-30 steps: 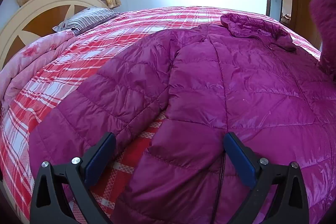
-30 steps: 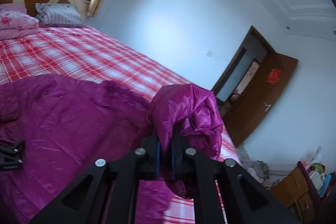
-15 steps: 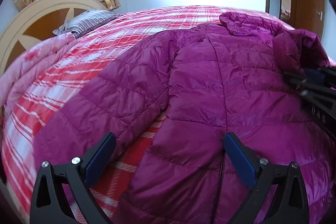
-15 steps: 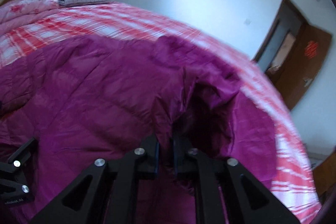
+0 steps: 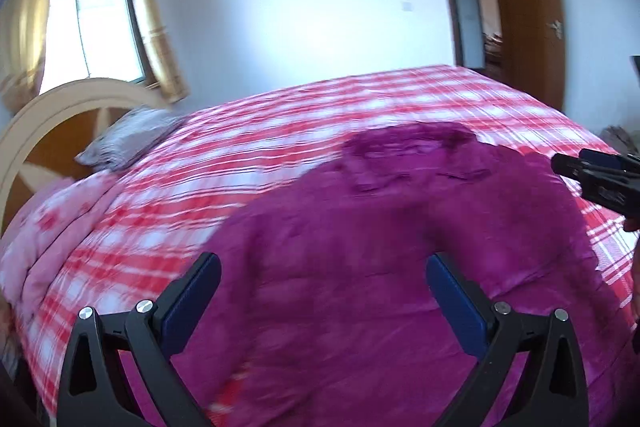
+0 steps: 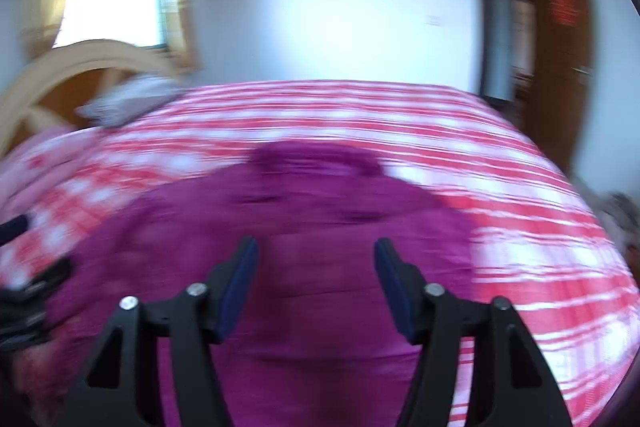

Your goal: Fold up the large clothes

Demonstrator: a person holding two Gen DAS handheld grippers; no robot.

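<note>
- The magenta puffer jacket point(image 5: 400, 247) lies spread on the red-plaid bed point(image 5: 320, 115), collar away from both cameras.
- Right claw point(image 6: 314, 283): jaws have just been opening, nothing between them.
- Left claw point(image 5: 322, 301): jaws wide apart, empty.
- Judged: between folds; next, regrasp an edge.

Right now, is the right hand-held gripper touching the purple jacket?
Apart. In the right wrist view the right hand-held gripper has just been opening; its jaws stand spread with nothing between them, and the purple jacket lies on the bed beyond the pads.
</note>
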